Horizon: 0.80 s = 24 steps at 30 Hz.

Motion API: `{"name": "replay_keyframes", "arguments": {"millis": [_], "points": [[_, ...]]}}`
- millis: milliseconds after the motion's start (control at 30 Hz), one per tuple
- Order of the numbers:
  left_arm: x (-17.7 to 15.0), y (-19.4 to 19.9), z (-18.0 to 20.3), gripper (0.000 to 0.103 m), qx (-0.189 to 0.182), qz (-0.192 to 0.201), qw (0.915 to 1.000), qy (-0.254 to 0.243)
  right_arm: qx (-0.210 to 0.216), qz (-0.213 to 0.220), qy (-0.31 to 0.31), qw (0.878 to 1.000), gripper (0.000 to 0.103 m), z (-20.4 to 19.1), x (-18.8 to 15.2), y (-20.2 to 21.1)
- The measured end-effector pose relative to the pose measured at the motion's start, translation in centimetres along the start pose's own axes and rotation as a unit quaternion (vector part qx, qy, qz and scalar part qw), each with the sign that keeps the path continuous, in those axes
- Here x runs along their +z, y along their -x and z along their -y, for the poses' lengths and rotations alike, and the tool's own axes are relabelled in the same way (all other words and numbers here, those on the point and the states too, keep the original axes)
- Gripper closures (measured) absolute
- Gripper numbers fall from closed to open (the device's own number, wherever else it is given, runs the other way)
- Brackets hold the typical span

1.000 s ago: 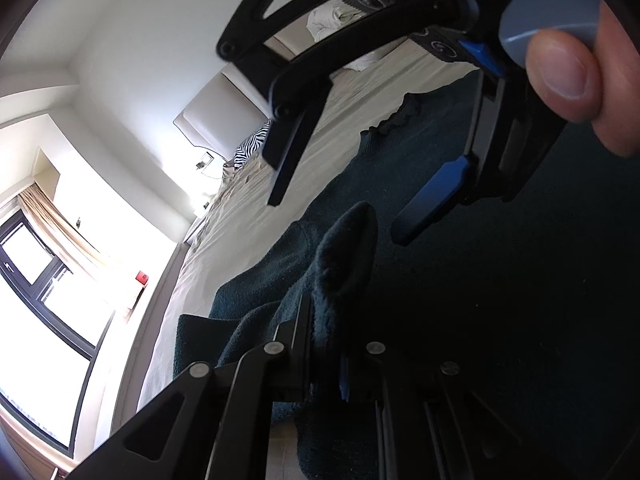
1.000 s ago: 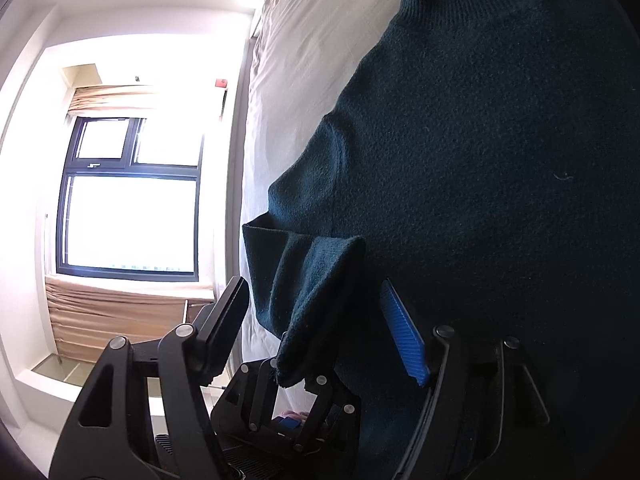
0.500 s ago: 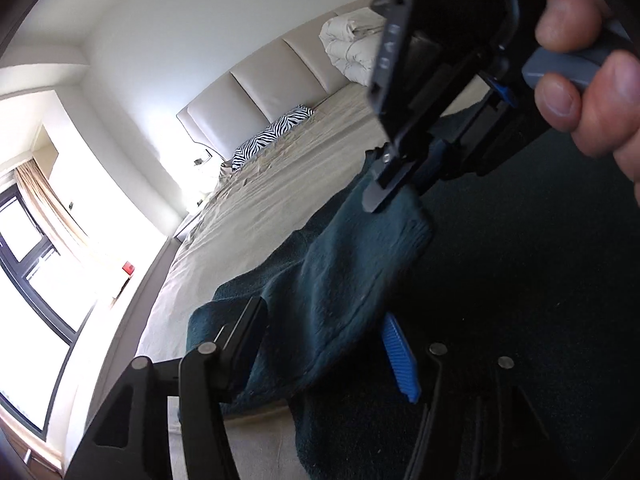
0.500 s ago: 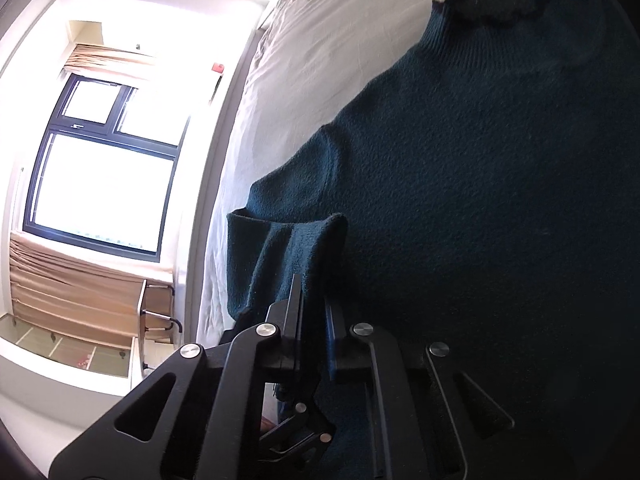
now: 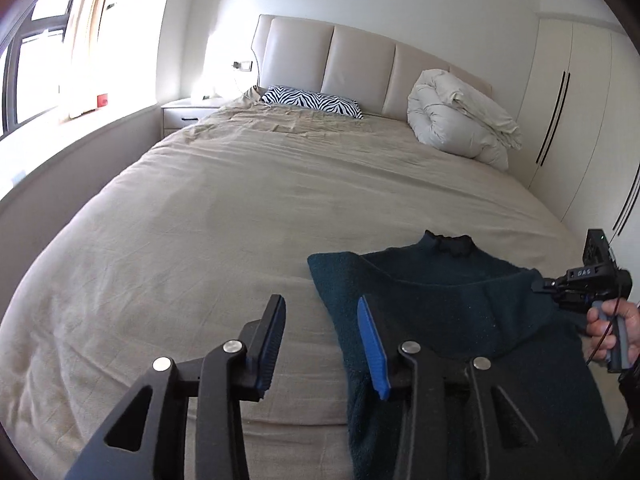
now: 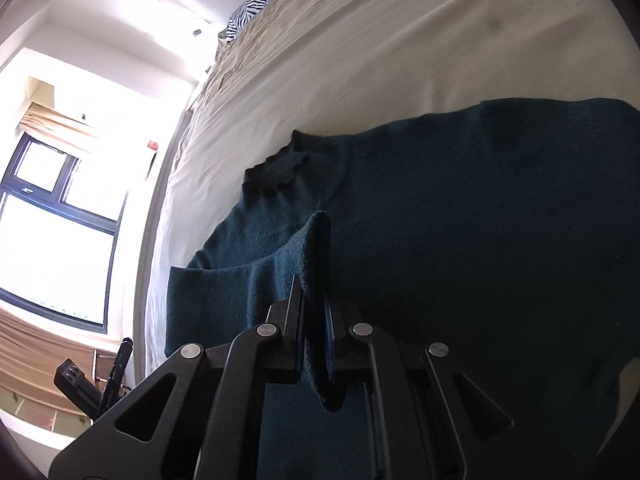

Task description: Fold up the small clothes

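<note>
A dark teal sweater (image 5: 460, 320) lies flat on the bed, collar (image 6: 276, 168) towards the headboard. My right gripper (image 6: 314, 284) is shut on the sleeve cuff (image 6: 316, 240) and holds it lifted over the sweater's body (image 6: 460, 240). In the left wrist view that right gripper (image 5: 560, 288) shows at the far right in a hand (image 5: 616, 332), with the sleeve stretched across the chest. My left gripper (image 5: 320, 302) hovers by the sweater's left edge. Its jaws are closing, with nothing between them and only bare sheet below.
The beige bed sheet (image 5: 220, 220) stretches ahead and to the left. A zebra pillow (image 5: 312, 100) and a rolled white duvet (image 5: 456, 124) lie by the padded headboard (image 5: 360, 60). A wardrobe (image 5: 580, 120) stands at the right, a window (image 6: 52, 248) at the left.
My left gripper let go of the sleeve, rolled upright and drew back off the sweater. My right gripper shut on the cuff and carried it across the sweater's body.
</note>
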<state>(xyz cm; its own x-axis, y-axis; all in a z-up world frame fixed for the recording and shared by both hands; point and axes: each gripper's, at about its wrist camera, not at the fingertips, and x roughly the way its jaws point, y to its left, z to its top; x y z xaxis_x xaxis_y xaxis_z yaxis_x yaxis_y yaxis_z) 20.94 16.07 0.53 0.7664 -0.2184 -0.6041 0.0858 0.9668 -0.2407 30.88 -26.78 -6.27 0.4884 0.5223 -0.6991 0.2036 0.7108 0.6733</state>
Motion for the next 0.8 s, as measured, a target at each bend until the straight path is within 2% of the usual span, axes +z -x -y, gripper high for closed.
{"name": "replay_keyframes", "arguments": {"millis": [67, 133, 300, 467, 667, 800], "points": [[0.5, -1.1, -0.8, 0.063, -0.039, -0.014, 0.9984, 0.038, -0.01, 0.004, -0.005, 1.0, 0.096, 1.3, 0.6, 0.6], [0.4, -2.2, -1.6, 0.064, -0.072, -0.032, 0.994, 0.076, -0.012, 0.009, -0.009, 1.0, 0.096, 2.0, -0.6, 0.4], [-0.4, -6.0, -2.8, 0.065, -0.151, -0.081, 0.9735, 0.151, -0.021, 0.005, -0.015, 1.0, 0.096, 3.5, -0.9, 0.7], [-0.1, -9.1, -3.4, 0.065, -0.168, -0.102, 0.9642, 0.177, -0.029, 0.004, -0.023, 0.999, 0.096, 3.8, -1.4, -0.3], [0.7, -10.4, -2.9, 0.065, -0.177, -0.106, 0.9641, 0.168, -0.035, 0.003, -0.026, 0.999, 0.096, 3.7, -1.0, -2.0], [0.8, -10.9, -2.8, 0.065, -0.197, -0.111, 0.959, 0.171, -0.031, -0.002, -0.028, 0.999, 0.096, 4.0, -1.1, -2.1]]}}
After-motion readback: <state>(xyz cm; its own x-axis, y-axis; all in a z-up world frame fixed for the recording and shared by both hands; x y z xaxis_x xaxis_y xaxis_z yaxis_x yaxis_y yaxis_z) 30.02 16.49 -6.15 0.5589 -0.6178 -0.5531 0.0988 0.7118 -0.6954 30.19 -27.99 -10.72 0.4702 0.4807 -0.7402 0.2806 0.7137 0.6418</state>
